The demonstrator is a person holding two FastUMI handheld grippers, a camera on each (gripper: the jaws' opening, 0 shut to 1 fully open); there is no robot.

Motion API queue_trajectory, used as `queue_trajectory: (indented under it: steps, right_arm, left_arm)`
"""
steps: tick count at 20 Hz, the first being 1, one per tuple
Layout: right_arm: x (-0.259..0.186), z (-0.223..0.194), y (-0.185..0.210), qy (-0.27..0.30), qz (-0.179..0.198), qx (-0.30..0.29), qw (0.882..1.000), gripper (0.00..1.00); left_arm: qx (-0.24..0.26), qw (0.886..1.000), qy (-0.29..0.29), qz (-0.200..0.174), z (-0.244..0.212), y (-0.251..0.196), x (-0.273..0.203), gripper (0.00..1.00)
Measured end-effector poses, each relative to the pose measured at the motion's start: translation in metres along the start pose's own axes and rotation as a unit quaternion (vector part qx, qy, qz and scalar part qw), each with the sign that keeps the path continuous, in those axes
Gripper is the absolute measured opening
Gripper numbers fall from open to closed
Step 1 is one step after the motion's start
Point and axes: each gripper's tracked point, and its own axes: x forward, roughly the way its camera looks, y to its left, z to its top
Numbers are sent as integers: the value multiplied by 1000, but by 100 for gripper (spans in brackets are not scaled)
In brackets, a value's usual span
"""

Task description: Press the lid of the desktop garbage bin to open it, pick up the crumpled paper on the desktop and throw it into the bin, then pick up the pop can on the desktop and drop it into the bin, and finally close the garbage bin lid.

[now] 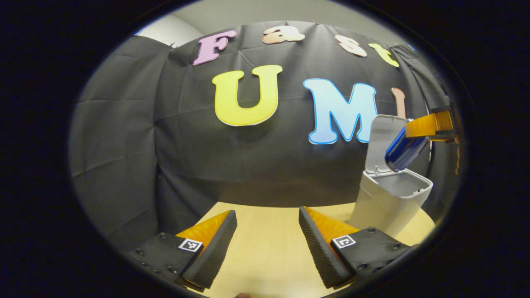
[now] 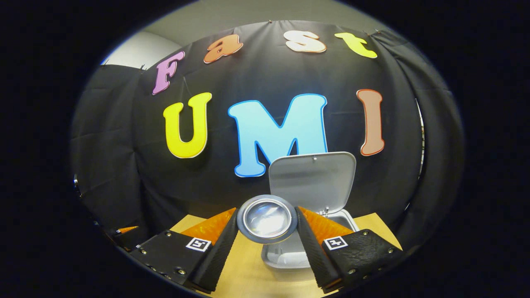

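Observation:
The white desktop bin (image 1: 389,198) stands on the table at the right of the left gripper view, its lid (image 1: 383,138) swung up. A blue pop can (image 1: 403,151) hangs tilted just above the bin's opening, held from the right by the other gripper's fingers (image 1: 428,126). In the right gripper view my right gripper (image 2: 266,211) is shut on the can, whose shiny end (image 2: 267,218) faces the camera. The bin (image 2: 285,252) and its raised lid (image 2: 312,178) sit right behind it. My left gripper (image 1: 267,212) stands open over the table with nothing between its fingers.
The light wooden table (image 1: 265,248) runs up to the black cloth wall close behind the bin. In the right gripper view the left gripper (image 2: 124,230) shows low at the far left.

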Motion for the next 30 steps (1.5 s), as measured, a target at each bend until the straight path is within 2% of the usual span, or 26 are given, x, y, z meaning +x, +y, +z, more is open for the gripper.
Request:
queue_trajectory:
  steps: [5,6,9,19,30]
  right_arm:
    - [5,-4,-29,3,-27,-5,1000,84]
    - [6,-4,-33,4,-31,-6,1000,84]
    - [9,-10,-43,9,-40,-13,999,84]
    - [31,-40,-66,50,-54,-21,997,84]
    - [53,-92,-88,113,-63,-10,991,84]
  left_arm:
    - [4,1000,0,7,0,5,-1,98]
    - [5,1000,0,8,0,6,-1,94]
    - [6,1000,0,10,0,7,0,98]
    - [17,1000,0,10,2,3,5,100]
    - [19,1000,10,8,-3,-6,17,98]
